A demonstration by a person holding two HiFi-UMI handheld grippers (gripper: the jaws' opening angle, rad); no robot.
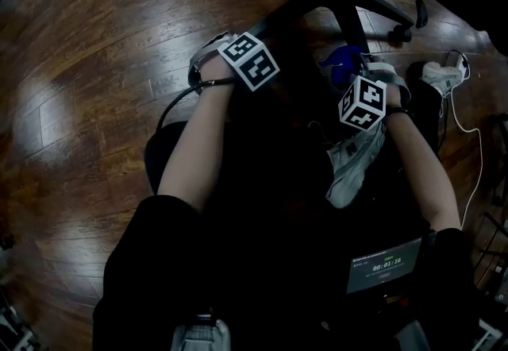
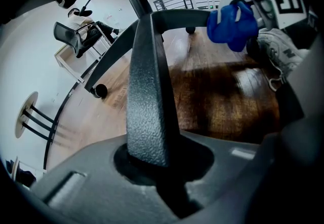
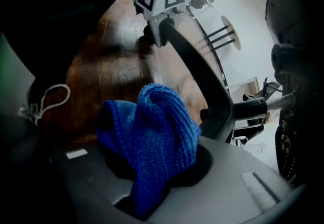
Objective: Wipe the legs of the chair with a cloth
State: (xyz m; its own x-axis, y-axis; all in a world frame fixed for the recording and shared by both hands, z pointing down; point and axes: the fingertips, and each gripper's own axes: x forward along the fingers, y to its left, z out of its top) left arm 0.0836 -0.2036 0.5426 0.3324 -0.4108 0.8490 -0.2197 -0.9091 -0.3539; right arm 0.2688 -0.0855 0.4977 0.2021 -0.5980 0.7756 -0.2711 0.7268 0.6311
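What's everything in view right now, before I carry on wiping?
chair base: one, black, top of head view, on casters
chair leg: one, black, textured, held by left gripper
cloth: one, blue, bunched in right gripper
floor: one, brown wood, all around
sneaker: one, grey-white, middle right of head view
plug block: one, white, with cable, right edge
screen: one, dark, lower right
left gripper: one, grey, shut on chair leg
right gripper: one, grey, shut on cloth

Glossy dark wood floor [image 1: 79, 63]; a grey sneaker [image 1: 353, 167] at centre; a white cable [image 1: 470, 131] trailing at right; a small lit screen [image 1: 383, 264] below.
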